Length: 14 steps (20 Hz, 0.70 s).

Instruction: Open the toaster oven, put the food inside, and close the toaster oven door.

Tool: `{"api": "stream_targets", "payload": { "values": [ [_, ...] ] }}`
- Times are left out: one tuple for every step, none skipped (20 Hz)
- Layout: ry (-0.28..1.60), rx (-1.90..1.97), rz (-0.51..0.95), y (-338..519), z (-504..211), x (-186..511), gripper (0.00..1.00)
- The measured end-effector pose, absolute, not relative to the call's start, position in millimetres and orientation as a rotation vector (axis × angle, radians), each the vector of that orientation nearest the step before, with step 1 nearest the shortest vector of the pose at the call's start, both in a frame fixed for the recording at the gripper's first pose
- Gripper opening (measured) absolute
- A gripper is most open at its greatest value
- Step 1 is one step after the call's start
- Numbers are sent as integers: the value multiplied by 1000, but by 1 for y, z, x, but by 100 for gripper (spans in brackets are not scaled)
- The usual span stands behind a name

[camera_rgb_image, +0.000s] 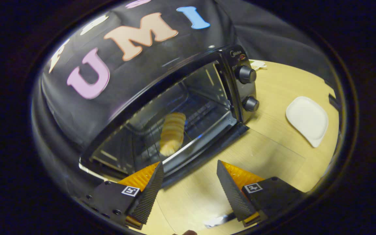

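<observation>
Two ribbed fingers of the gripper (188, 182) stand spread apart, holding nothing, over the pale wood-grain table (282, 143). Ahead at eleven o'clock the glossy black toaster oven (227, 68) gapes open — a ridged golden bread roll (172, 133) lies on its wire rack. At two o'clock sits a white squarish plate (307, 120).

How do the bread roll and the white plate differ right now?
The bread roll lies inside the open toaster oven on its rack; the white plate sits out on the table, bare. The roll is long, ridged and golden; the plate is flat and smooth. Neither touches the gripper, whose jaws stand open.
</observation>
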<state>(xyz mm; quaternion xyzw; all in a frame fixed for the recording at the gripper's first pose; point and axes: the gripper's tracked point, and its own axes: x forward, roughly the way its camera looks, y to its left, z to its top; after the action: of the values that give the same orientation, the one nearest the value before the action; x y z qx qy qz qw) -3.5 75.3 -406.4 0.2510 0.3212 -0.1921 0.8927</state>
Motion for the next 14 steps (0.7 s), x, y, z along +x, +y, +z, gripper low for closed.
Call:
{"api": "stream_targets", "payload": {
  "values": [
    [707, 462, -392, 74, -406, -17, 100],
    [753, 409, -389, 73, -405, -34, 100],
    [796, 357, -386, 70, -403, -48, 100],
    [838, 306, -390, 68, -402, -64, 100],
    [882, 259, -396, 64, -400, -79, 100],
    [935, 222, -400, 61, -401, -93, 100],
    [989, 191, -403, 60, -404, -108, 100],
    [1040, 164, -401, 59, -408, -121, 100],
    [1090, 141, -403, 59, -410, -135, 100],
    [1120, 128, -392, 61, -412, -143, 100],
    [1133, 128, -381, 64, -416, -147, 100],
    [1145, 139, -376, 63, -424, -148, 100],
    [1154, 153, -369, 62, -432, -147, 100],
    [1165, 162, -358, 63, -439, -147, 100]
  ]
}}
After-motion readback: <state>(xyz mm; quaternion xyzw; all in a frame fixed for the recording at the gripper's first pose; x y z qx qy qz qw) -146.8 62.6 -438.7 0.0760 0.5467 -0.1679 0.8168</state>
